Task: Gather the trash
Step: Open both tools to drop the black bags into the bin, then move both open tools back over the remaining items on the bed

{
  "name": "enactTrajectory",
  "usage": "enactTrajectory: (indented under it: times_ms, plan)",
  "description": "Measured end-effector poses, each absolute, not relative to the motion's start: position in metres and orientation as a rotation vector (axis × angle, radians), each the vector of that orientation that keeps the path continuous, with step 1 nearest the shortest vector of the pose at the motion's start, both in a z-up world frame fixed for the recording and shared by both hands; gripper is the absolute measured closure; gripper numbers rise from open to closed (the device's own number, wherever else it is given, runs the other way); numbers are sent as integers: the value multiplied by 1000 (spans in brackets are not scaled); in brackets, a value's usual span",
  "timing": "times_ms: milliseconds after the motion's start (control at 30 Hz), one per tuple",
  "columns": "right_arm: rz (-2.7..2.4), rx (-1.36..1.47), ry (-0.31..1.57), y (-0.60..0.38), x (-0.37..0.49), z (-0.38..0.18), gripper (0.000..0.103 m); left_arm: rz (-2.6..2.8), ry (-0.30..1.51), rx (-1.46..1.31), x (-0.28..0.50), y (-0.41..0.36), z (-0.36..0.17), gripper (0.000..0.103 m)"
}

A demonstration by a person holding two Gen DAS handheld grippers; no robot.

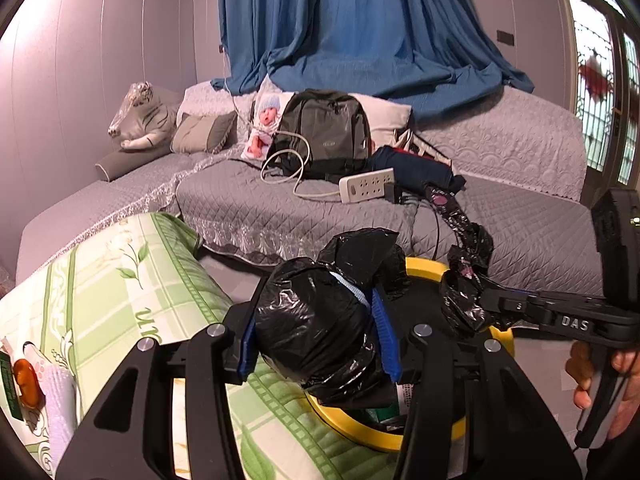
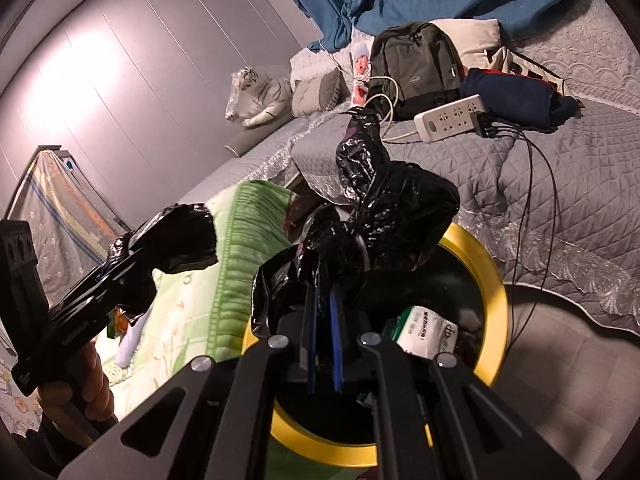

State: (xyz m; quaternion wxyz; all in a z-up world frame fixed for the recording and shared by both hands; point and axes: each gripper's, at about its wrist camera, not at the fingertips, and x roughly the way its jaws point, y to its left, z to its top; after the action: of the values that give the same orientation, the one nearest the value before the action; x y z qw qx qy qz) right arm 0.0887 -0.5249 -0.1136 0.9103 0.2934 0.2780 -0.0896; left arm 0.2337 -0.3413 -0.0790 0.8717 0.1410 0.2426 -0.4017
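While both grippers worked above the yellow-rimmed bin, the black trash bag was held at two places: the left gripper had its blue pads pressed against a bunched, rounded wad of the plastic, jaws narrowed around it; the right gripper was clamped fully together on a thin fold of the same bag, its blue fingers almost touching; from that pinch the plastic rose in a twisted, glossy peak over the bin. Seen from the left wrist, the right gripper reached in from the right edge, a hand on its grip, with a strip of bag trailing up toward the bed; seen from the right wrist, the left gripper sat to the left, wrapped in black plastic, with fingers around its handle. Inside the bin lay a white packet with printed text; a green patterned quilt lay just beside the bin; on the grey bed behind stood a backpack, a white power strip, a plush tiger and a blue curtain.
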Motion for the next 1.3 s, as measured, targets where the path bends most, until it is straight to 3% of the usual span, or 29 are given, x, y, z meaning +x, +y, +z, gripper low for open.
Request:
enactTrajectory:
  times_ms: [533,667,733,800,833,867,933,1067,1300]
  plan:
    - [-230,574,650,-530,104,-132,97,-830,605,286,250,-369,-115,56]
    - [-236,575,662,-530,105,-133,97,-823,627,273,254,-369,-117,52]
    - [-244,573,670,-530,106,-133,96,-820,633,265,256,-368,-117,44]
    - [-269,572,679,-531,107,-134,89,-811,628,245,256,-365,-114,13]
    - [-281,575,678,-533,106,-133,81,-801,619,223,256,-362,-112,10]
    - [-289,578,676,-534,106,-133,69,-803,615,204,256,-360,-109,10]
    - [-304,583,663,-536,103,-131,55,-810,618,193,256,-358,-106,9]
    - [-328,576,650,-537,98,-127,43,-765,598,150,260,-345,-100,8]
    - [-301,548,631,-524,99,-108,43,-679,543,18,272,-284,-73,8]
